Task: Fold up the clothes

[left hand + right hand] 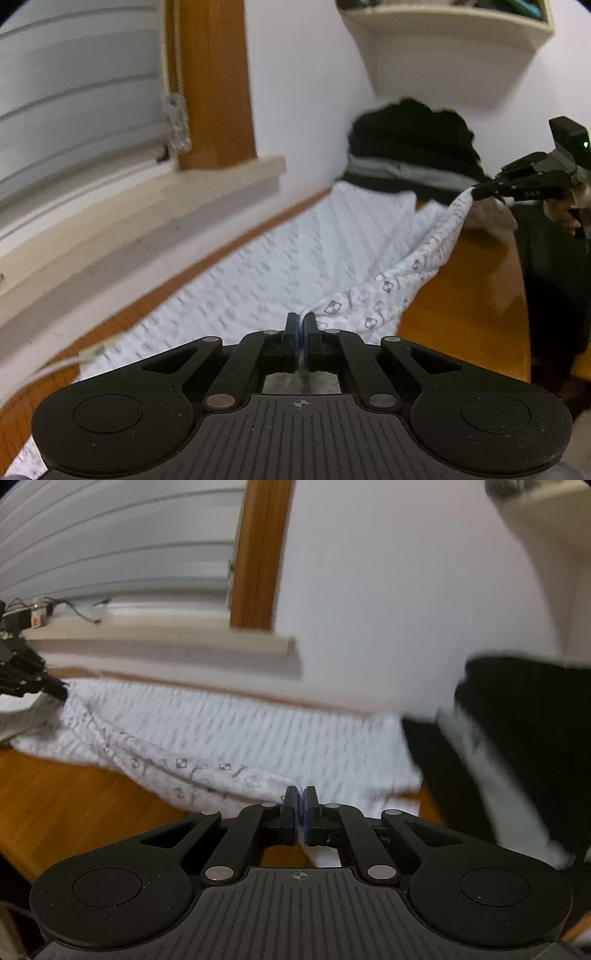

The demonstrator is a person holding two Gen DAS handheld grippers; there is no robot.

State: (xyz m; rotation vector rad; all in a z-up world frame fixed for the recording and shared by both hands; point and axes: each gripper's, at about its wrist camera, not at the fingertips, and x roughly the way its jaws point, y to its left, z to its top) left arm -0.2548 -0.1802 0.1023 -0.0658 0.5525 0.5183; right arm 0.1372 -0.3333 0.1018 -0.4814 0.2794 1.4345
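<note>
White printed garment point(280, 266), thin, soft, small square motifs, lay across the glossy wooden table point(461, 295) by the wall (dark clothes pile point(410, 147) behind). Left gripper point(301, 325) and right gripper point(300, 797) each pinched its near edge, jaws closed tight on cloth.

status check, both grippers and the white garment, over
Left gripper shut on white patterned garment. Right gripper shut on same near edge, lifted off wooden table. Dark clothes pile beyond far end, not blocking.
</note>
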